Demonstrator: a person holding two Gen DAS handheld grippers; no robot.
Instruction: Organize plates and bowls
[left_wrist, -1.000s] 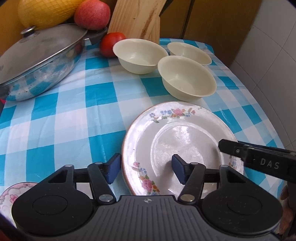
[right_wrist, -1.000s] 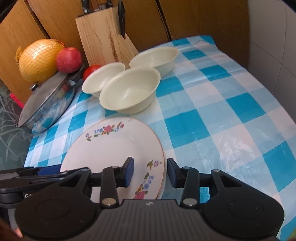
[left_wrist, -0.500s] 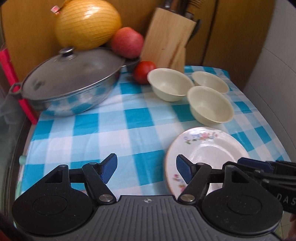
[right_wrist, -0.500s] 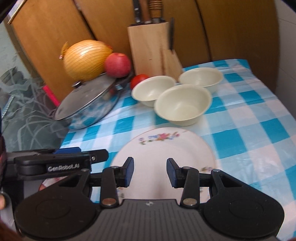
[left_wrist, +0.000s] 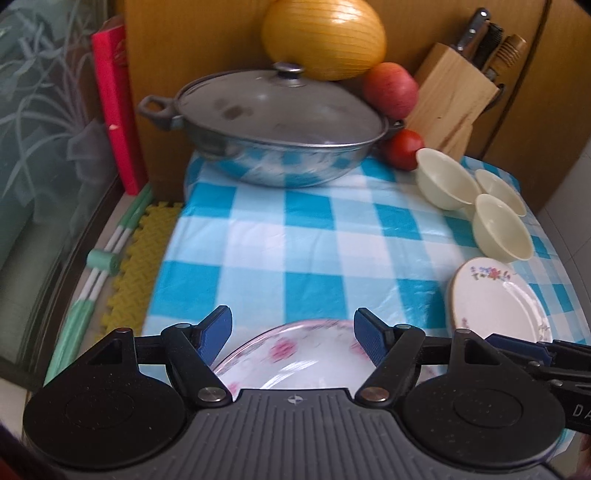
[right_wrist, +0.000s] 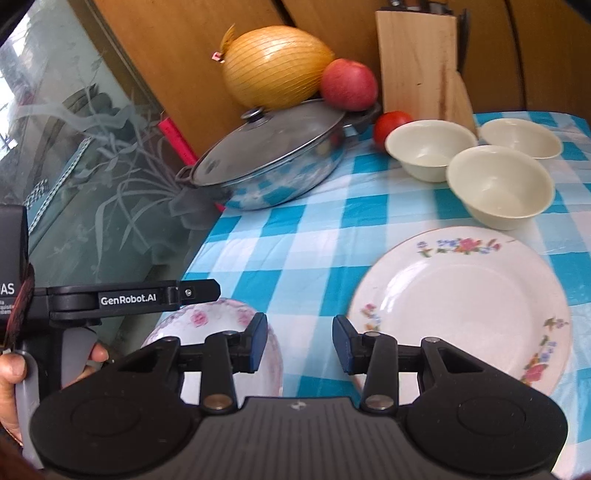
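Observation:
A small pink-flowered plate (left_wrist: 295, 354) lies at the near edge of the checked cloth. My left gripper (left_wrist: 292, 326) hovers over it, open, its blue pads wide of the rim and not touching. A larger flowered plate (left_wrist: 495, 299) lies to the right. In the right wrist view that large plate (right_wrist: 461, 295) lies right of my right gripper (right_wrist: 297, 343), which is open over bare cloth with nothing between its pads. The pink plate (right_wrist: 207, 317) sits just to its left, under the left gripper's finger (right_wrist: 147, 297). Three cream bowls (right_wrist: 498, 181) stand grouped at the back right.
A lidded steel pot (left_wrist: 277, 122) fills the back middle, with a netted yellow fruit (left_wrist: 325, 37), an apple (left_wrist: 389, 88), a tomato (left_wrist: 402, 147) and a knife block (left_wrist: 454, 96) behind. A yellow foam mat (left_wrist: 140, 258) and a green-white rod (left_wrist: 99, 258) lie off the cloth's left edge.
Both grippers have drawn back and to the left, away from the large plate. The left jaws stand wider than before, and the pink plate has come into view beneath them.

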